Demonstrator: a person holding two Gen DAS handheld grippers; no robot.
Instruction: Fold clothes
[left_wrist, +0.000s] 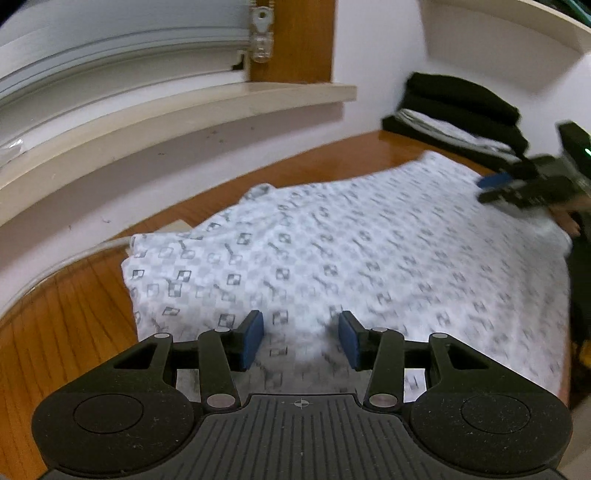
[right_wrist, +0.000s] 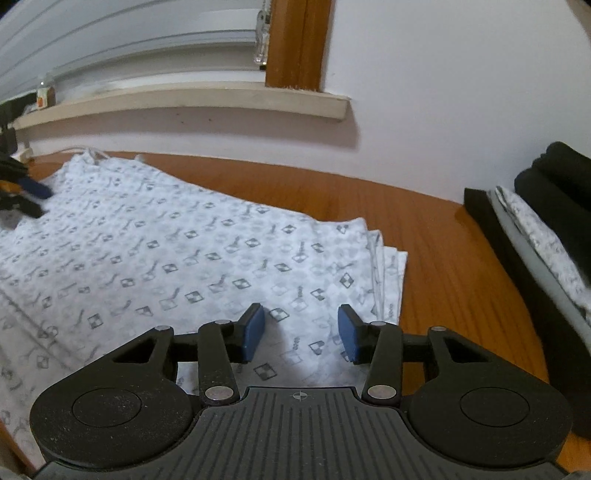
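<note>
Item one: the patterned white garment (right_wrist: 192, 254), lying spread flat across the wooden worktop (right_wrist: 436, 236), its layered folded edges showing at the end nearest your right gripper.

Item two: your left gripper (left_wrist: 301, 339), hovering over one end of the garment. Its blue fingers (left_wrist: 253, 339) are standing apart with only cloth showing beneath them, nothing pinched between.

Item three: your right gripper (right_wrist: 301, 332), hanging over the other end, near the corner where the folded edges are stacking up. Its fingers (right_wrist: 349, 334) are likewise standing apart and gripping nothing; the cloth is lying under the gap, not between the pads.

Item four: a pile of folded clothes (right_wrist: 546, 229), dark pieces with a light patterned one between them, sitting on the worktop against the wall, apart from the garment.

Item five: a pale window sill (right_wrist: 184, 101), running along the wall behind the worktop.
</note>
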